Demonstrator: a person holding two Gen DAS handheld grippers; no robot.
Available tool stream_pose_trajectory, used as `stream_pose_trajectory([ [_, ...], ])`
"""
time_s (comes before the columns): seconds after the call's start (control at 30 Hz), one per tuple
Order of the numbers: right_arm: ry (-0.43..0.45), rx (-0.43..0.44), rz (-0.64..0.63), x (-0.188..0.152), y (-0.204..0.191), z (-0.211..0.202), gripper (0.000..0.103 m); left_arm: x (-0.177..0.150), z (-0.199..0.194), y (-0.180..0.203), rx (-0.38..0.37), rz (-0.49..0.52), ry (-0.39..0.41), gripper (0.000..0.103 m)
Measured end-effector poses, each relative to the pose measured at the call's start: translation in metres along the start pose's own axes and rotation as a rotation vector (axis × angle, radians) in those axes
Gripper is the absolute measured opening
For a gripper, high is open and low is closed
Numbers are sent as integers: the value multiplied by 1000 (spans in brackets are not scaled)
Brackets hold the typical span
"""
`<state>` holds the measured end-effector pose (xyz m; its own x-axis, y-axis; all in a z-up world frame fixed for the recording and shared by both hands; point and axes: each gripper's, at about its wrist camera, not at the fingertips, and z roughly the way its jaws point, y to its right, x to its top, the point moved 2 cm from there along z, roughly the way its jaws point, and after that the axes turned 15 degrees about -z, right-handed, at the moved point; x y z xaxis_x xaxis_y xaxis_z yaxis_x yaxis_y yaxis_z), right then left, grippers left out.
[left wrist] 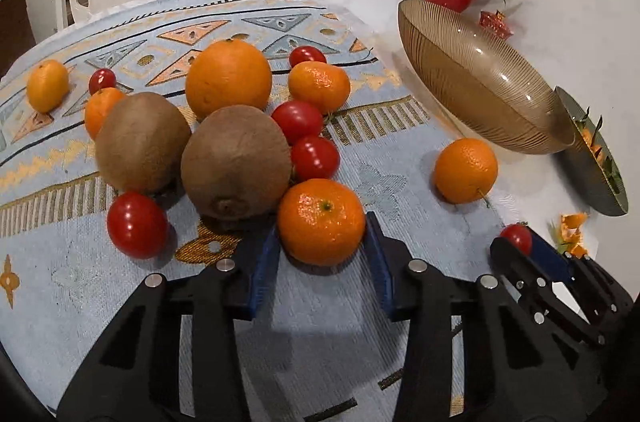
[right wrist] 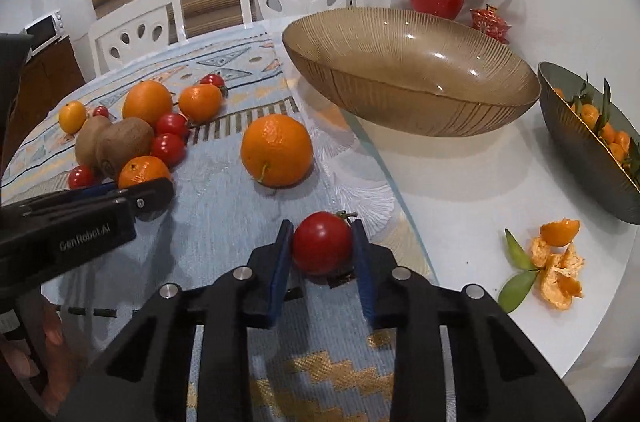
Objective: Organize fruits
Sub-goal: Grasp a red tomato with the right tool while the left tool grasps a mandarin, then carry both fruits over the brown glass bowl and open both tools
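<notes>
Left tongs [left wrist: 322, 246] flank a mandarin [left wrist: 321, 221] – contact unclear – right tongs [right wrist: 322, 254] a tomato [right wrist: 322, 242]

Bright, even indoor light from above, white glints on the amber bowl [right wrist: 412, 82] and on the tomatoes left of it, soft short shadows beneath the bowl on the table, strong fisheye bending with black corners, slightly soft focus toward the edges

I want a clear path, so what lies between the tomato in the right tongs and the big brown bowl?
Nothing stands there. The right wrist view shows only patterned cloth and bare white tabletop between the tomato and the bowl; a lone orange sits off to the left.
</notes>
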<state>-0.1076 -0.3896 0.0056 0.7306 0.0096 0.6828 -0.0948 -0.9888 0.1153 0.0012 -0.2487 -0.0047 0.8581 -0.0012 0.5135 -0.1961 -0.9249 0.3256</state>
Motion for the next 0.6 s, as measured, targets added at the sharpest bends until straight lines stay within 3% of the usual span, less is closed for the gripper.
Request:
stream_pose_trajectory([
  [0.13, 13, 8, 3, -1, 1, -4, 29, -6, -12, 4, -99, 28, 11, 41],
  [0.33, 55, 4, 12, 5, 9, -22, 29, -10, -47, 25, -140, 104, 90, 41],
  [0.6, 179, -66, 40, 39, 45, -69, 29, 18, -92, 74, -215, 216, 187, 41],
])
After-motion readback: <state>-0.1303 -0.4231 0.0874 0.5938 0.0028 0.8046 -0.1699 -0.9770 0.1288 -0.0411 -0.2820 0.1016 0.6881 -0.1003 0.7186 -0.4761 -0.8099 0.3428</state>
